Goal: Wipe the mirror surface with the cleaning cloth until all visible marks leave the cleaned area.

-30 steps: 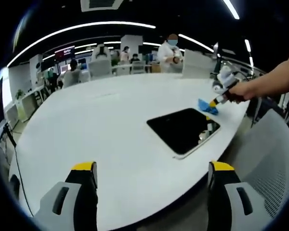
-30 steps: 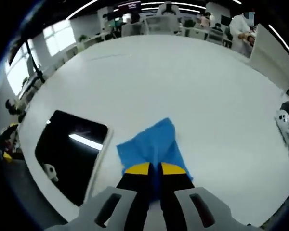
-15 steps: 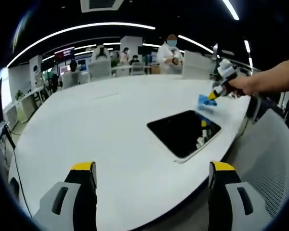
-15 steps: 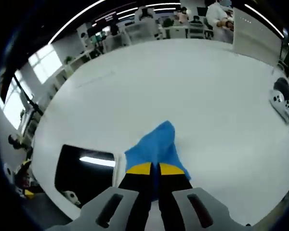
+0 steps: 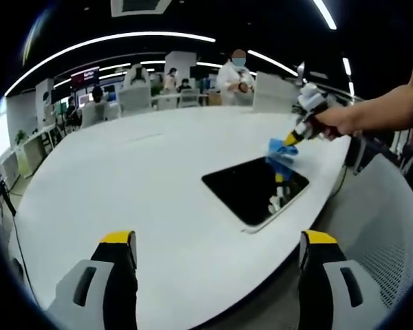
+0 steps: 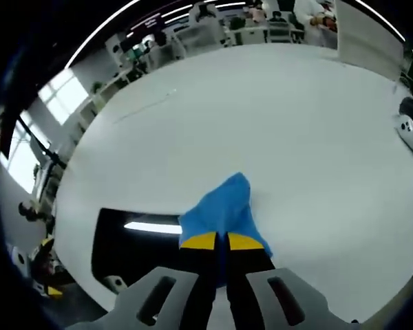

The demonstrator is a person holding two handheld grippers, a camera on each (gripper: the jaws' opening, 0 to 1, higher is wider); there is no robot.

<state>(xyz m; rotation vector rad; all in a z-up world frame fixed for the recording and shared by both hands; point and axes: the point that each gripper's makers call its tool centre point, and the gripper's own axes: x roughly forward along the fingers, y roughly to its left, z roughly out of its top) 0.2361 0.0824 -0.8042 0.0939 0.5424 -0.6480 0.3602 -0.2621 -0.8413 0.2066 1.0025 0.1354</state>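
A dark rectangular mirror lies flat near the right edge of the white table; the right gripper view has the mirror at lower left. A blue cleaning cloth hangs from my right gripper, which is shut on it. In the left gripper view the right gripper holds the cloth over the mirror's far corner, whether touching I cannot tell. My left gripper stands open above the table's near edge, holding nothing.
A person's hand holds the right gripper. A white device lies at the table's right side. Chairs, desks and a standing person are beyond the far edge. A mesh chair is at right.
The right gripper has lifted the cloth off the table beside the mirror and carried it to the mirror's far corner. The left gripper stays open.
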